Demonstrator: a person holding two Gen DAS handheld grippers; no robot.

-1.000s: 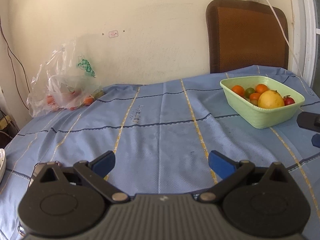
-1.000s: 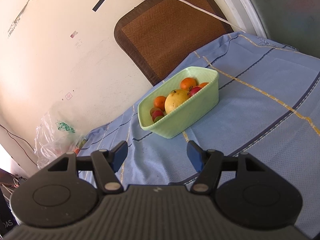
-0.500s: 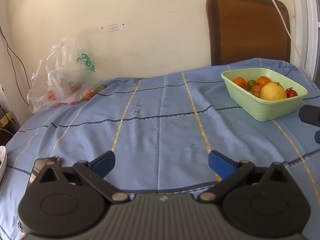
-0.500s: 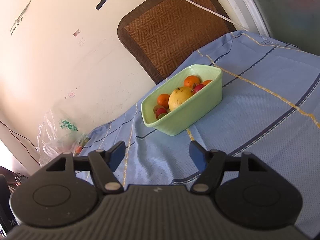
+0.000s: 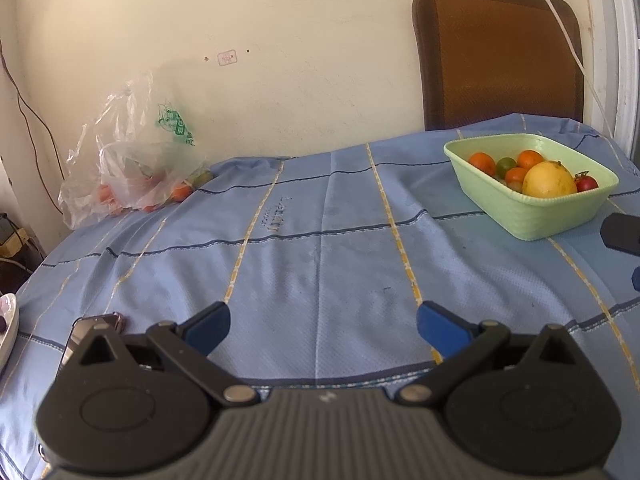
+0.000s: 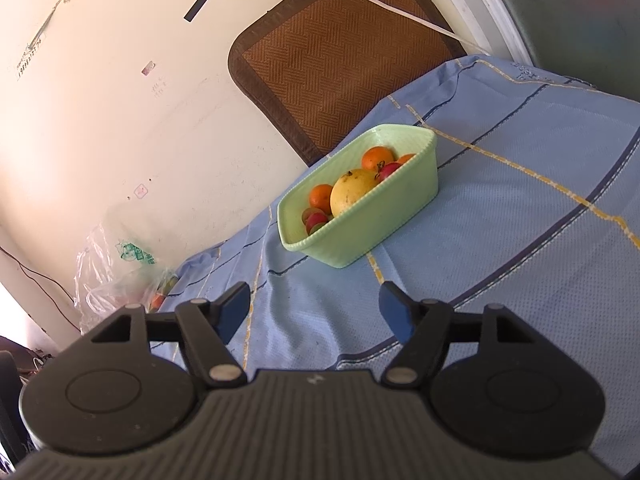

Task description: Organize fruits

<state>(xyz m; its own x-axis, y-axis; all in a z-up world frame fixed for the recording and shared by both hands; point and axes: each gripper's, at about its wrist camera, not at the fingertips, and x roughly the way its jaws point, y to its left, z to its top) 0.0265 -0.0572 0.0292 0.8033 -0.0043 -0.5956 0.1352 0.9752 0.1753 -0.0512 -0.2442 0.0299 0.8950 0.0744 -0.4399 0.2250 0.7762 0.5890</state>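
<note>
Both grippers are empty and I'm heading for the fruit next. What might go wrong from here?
The plastic bag is crumpled over its fruit, so jaws may pinch film instead. The green basket is already heaped around the big yellow fruit, so additions could roll out. The phone lies right beside the left gripper and could get knocked.

Woven blue cloth tablecloth (image 5: pixel 320 248), matt, finely textured. Pale green plastic basket (image 5: pixel 532 216), ribbed wall. Clear, crinkled, glossy plastic bag (image 5: pixel 132 160). Brown woven mat (image 6: pixel 340 60). Matt black plastic left gripper (image 5: pixel 323 326).
</note>
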